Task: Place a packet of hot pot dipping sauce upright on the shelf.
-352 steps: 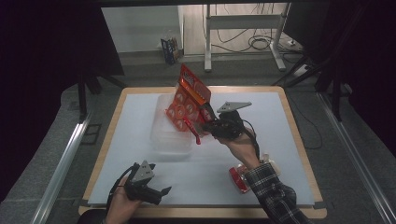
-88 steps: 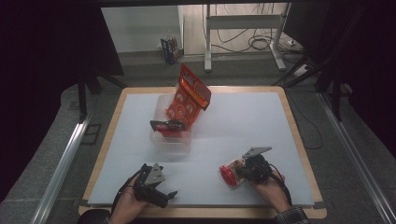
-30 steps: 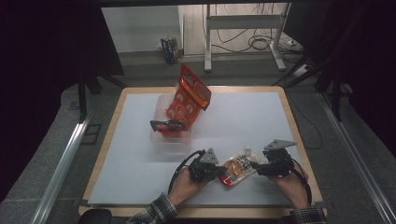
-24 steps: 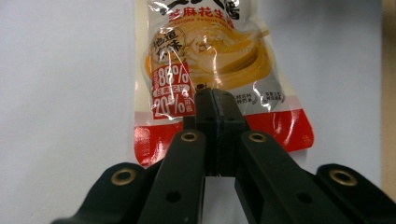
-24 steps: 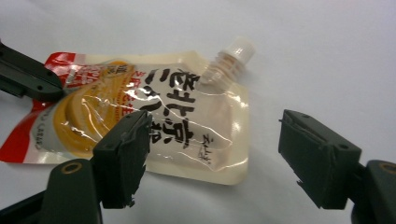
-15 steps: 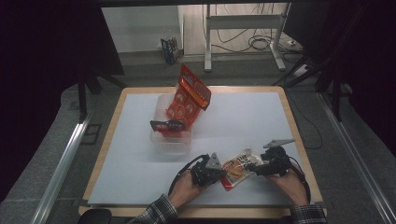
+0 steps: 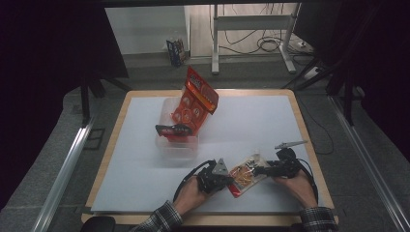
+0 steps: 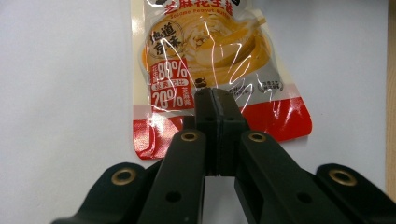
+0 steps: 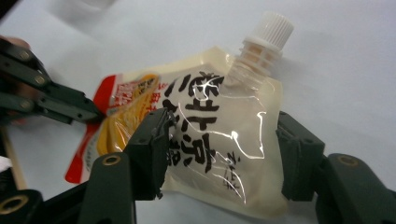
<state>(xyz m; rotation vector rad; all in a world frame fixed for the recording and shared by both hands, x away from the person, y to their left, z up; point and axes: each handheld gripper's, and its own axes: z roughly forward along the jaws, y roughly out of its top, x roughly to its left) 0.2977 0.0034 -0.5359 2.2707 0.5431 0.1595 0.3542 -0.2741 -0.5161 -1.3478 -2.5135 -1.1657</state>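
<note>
- The sauce pouch (image 7: 246, 174) lay near the front edge of the white table (image 7: 145, 169), between the person's two hands and well apart from the clear bin (image 7: 167, 108) farther back with the red snack bag (image 7: 196, 99) leaning in it.
- The left gripper (image 8: 212, 100) was clenched on the pouch's red bottom hem, jaws pressed together with the film pinched between them.
- The right gripper (image 9: 219, 154) straddled the upper, pale part of the pouch; its jaws had just been closing, one pad touching the left side, the other at the right edge, though I could not tell whether they were squeezing yet.
- The pouch's long axis ran from one gripper across to the other: hem toward the left hand, white screw cap (image 9: 271, 28) toward the right, poking out past the right jaws.
- So the right gripper was the nearer to the cap, and I judged anything done to that spout would fall to it while the left anchored the hem.
</note>
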